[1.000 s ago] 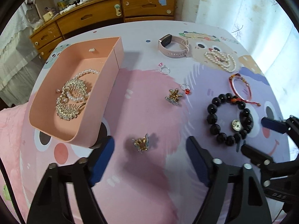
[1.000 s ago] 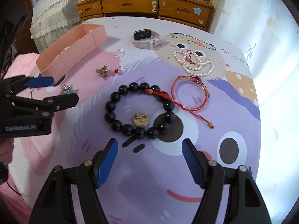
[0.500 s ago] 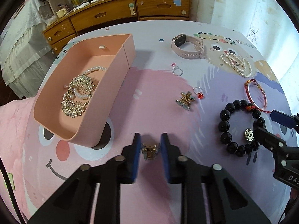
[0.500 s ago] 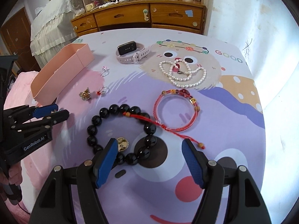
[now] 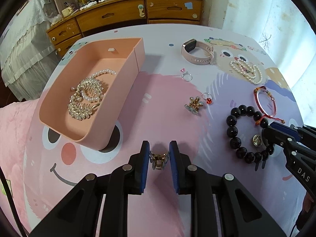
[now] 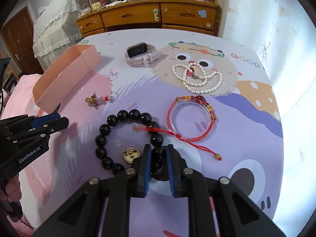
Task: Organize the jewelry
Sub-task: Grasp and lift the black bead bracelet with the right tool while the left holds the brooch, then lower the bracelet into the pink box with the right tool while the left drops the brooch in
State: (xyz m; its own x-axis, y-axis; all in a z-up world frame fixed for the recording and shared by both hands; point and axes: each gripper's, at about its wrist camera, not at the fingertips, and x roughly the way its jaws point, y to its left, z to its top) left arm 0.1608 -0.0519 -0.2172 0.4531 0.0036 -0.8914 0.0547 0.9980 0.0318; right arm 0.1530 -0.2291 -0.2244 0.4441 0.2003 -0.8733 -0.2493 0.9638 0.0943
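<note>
My left gripper (image 5: 159, 154) is shut on a small gold hair claw (image 5: 158, 159) just in front of the pink box (image 5: 126, 90), which holds gold hair combs (image 5: 86, 98) and pearls. My right gripper (image 6: 159, 155) is shut on a bead of the black bead bracelet (image 6: 110, 118), which also shows in the left wrist view (image 5: 235, 130). The bracelet's gold charm (image 6: 130, 154) lies beside the right gripper's left finger. The left gripper shows at the left of the right wrist view (image 6: 57, 121), where the claw is hidden.
On the cartoon tablecloth lie a second gold claw (image 5: 194, 105), a red-stone ring (image 5: 207, 98), a pink-stone ring (image 5: 186, 75), a pink smartwatch (image 5: 197, 54), a pearl necklace (image 6: 197, 79) and a red cord bracelet (image 6: 189, 118). A wooden dresser (image 6: 158, 17) stands behind the table.
My right gripper has closed from wide open onto a black bead. My left gripper closed on the gold claw and now holds it slightly wider than half a second ago.
</note>
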